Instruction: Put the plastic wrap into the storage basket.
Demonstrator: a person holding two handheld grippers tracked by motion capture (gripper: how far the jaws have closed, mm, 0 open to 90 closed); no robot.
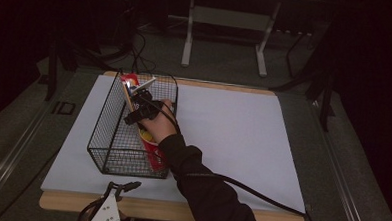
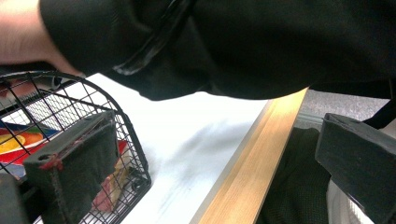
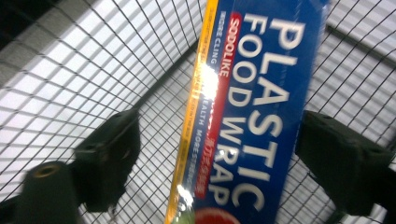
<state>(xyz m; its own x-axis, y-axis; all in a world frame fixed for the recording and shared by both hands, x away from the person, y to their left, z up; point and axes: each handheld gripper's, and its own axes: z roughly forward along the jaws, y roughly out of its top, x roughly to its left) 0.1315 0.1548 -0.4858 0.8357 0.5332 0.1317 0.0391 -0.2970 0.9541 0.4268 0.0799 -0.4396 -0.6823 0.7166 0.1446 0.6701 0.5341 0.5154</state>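
Observation:
A long blue box of plastic food wrap leans tilted inside a black wire basket at the left of the white tabletop. In the high view the box runs from the basket's near right corner up past its far rim. My right gripper reaches into the basket, and in its own view it is open, one jaw on each side of the box. The right jaw sits close against the box edge; a gap shows at the left jaw. My left gripper hangs open at the table's front edge, nothing between its jaws.
The white tabletop spreads to the right of the basket, with a wooden front edge. A cable trails from the right sleeve across the table. The basket's corner lies close to the left gripper. A desk frame stands beyond the table.

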